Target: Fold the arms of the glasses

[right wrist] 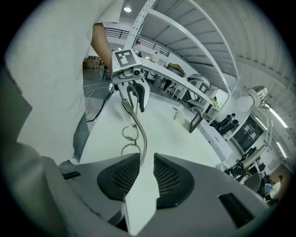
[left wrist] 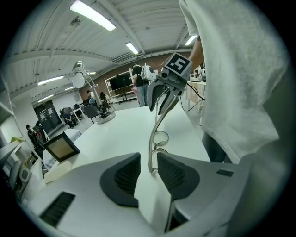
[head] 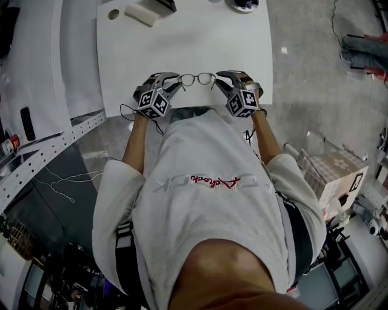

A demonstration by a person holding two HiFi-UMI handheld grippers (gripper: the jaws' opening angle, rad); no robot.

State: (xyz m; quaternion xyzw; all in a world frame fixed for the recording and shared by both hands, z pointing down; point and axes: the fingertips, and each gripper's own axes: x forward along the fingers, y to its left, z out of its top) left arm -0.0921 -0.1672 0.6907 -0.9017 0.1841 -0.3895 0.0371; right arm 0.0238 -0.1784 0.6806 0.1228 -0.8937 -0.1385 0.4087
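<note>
Thin wire-rimmed glasses [head: 197,79] sit between my two grippers, just above the front part of the white table [head: 182,42]. My left gripper [head: 175,83] is at their left end and my right gripper [head: 220,81] at their right end. In the left gripper view one thin end of the glasses [left wrist: 158,139] lies between the left gripper's [left wrist: 149,167] pads, with gaps showing. In the right gripper view the other end of the glasses [right wrist: 132,134] lies between the right gripper's [right wrist: 146,167] pads, close to the left pad and apart from the right one. Each view shows the opposite gripper at the far end.
A white block [head: 140,13] and a dark round object [head: 244,5] sit at the table's far edge. A small framed screen [left wrist: 61,147] stands on the table. The person's white-shirted torso [head: 206,200] is right behind the table's front edge. Cables lie on the floor [head: 357,54].
</note>
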